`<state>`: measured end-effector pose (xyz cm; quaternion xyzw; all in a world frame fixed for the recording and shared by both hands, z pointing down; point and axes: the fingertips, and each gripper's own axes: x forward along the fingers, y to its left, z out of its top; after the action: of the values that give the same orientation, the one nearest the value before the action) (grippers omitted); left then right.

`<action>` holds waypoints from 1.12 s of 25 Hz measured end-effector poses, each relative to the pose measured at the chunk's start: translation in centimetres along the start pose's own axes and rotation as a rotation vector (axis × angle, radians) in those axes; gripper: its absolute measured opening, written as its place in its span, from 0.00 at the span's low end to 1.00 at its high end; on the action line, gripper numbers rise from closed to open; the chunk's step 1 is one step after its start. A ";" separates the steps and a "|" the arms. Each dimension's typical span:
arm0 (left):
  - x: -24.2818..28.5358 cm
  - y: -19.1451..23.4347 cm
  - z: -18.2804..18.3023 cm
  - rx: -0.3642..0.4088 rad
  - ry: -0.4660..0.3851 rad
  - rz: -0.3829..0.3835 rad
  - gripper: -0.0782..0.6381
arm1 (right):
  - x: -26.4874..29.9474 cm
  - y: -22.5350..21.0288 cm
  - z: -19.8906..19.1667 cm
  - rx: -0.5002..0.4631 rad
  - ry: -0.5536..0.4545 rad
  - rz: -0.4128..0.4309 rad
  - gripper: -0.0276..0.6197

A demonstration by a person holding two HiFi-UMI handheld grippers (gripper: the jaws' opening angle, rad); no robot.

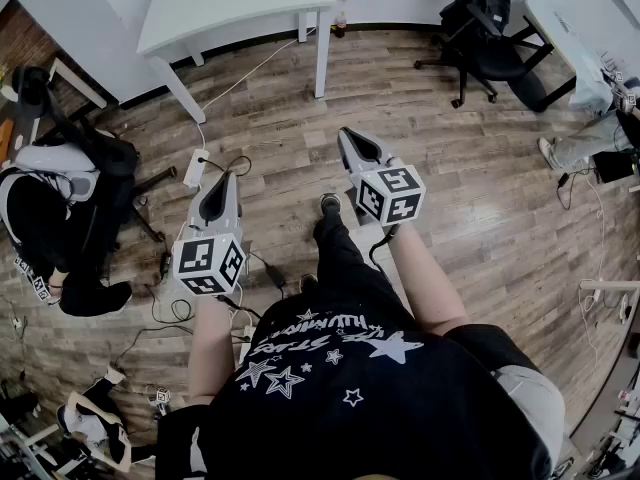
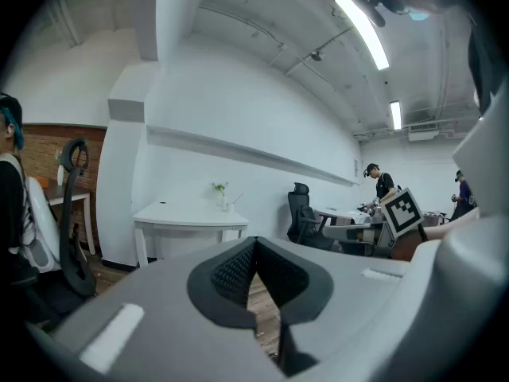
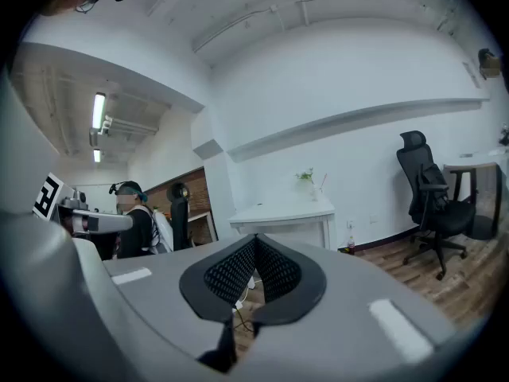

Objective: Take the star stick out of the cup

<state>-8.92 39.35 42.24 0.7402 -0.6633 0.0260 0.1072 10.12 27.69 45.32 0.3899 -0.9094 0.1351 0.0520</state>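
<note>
A white table (image 1: 235,8) stands well ahead of me across the wood floor. On the white table (image 2: 187,213) sits a small cup (image 2: 227,206) with a green sprig and a thin stick leaning out; it is too small to make out a star. The same cup (image 3: 315,193) shows on the table in the right gripper view. My left gripper (image 1: 222,180) (image 2: 254,241) is held in the air, shut, with nothing in it. My right gripper (image 1: 350,136) (image 3: 256,239) is also shut on nothing. Both are far from the cup.
A black office chair (image 1: 490,28) stands at the far right. A seated person in black and white (image 1: 50,218) is at my left, and another person's legs (image 1: 585,133) at the right. Cables and a power strip (image 1: 194,173) lie on the floor ahead. A bottle (image 1: 341,18) stands by the table leg.
</note>
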 end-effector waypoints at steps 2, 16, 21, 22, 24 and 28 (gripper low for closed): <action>0.3 -0.2 -0.1 0.000 0.002 -0.003 0.11 | 0.2 -0.2 0.0 0.001 0.003 0.001 0.07; 2.1 -0.1 -0.8 -0.008 0.027 -0.012 0.11 | 1.4 -1.6 0.3 0.021 -0.004 -0.006 0.07; 4.3 0.7 -0.8 -0.017 0.029 -0.002 0.11 | 3.3 -3.4 0.3 0.038 -0.006 -0.020 0.07; 5.1 1.0 -0.8 -0.019 0.030 0.001 0.11 | 4.0 -3.9 0.3 0.042 -0.005 -0.022 0.07; 6.8 1.7 -0.5 -0.023 0.035 0.004 0.11 | 5.7 -4.9 0.7 0.049 -0.004 -0.025 0.07; 11.4 2.9 0.4 -0.030 0.045 0.006 0.11 | 9.6 -7.6 2.1 0.063 0.001 -0.030 0.07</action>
<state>-10.49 27.86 44.27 0.7358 -0.6632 0.0328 0.1330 8.99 15.37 46.83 0.4047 -0.8988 0.1629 0.0420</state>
